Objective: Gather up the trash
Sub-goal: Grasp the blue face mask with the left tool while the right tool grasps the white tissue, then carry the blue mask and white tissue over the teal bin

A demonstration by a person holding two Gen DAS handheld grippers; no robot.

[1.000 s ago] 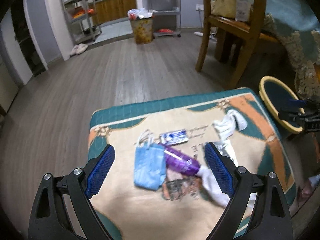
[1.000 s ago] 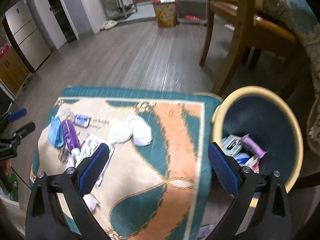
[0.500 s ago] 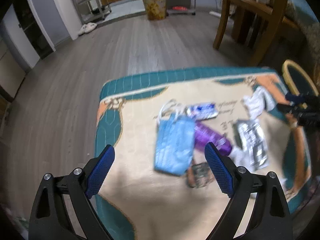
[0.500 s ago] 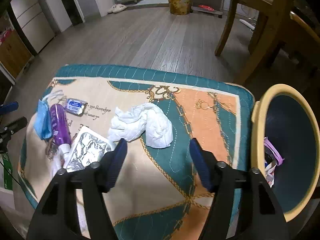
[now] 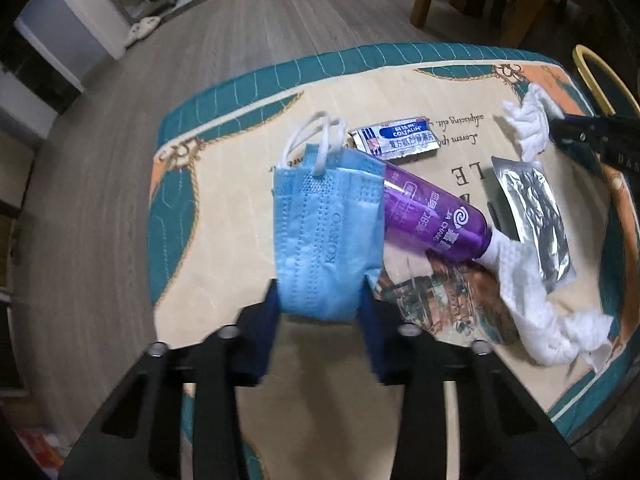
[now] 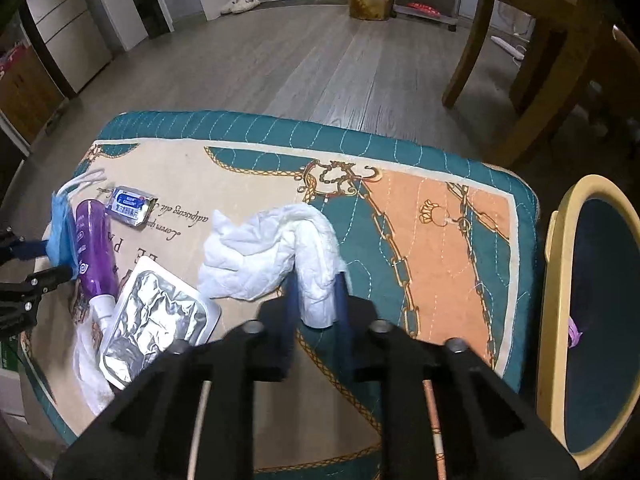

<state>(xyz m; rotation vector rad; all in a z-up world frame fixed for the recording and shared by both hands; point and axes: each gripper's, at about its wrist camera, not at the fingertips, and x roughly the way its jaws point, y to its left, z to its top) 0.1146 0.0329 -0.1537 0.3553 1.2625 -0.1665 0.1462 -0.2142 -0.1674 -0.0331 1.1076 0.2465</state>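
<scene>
The left tool [image 5: 320,312] has its two blue pads pressed in on the near end of the blue face mask [image 5: 326,232], which lies on the patterned cushion [image 5: 224,92] toward its left edge, with its white ear loops pointing to the far edge. The mask is thin pleated fabric, light and floppy, so it should hang limp once lifted; pinching the bunched pleats rather than a loop looks the surer hold. Its right side overlaps the purple bottle [image 5: 434,218], smooth, rounded and probably slippery, so that one is best taken across its body. The right tool [image 6: 316,308] is pinching the near end of the crumpled white tissue [image 6: 264,256], which sits mid-cushion, soft, nearly weightless and liable to tear or leave a loose flap trailing if gripped only at a corner. Beside the bottle lie a silver foil pouch [image 6: 156,316], thin, crinkly and flat, hard to get a pad under, and a small blue-and-white sachet [image 5: 394,138] nearer the far edge. More tissue [image 5: 532,300] and a clear printed wrapper [image 5: 444,300] lie near the front right corner. The yellow-rimmed bin [image 6: 556,280] stands just off the cushion's right edge.
</scene>
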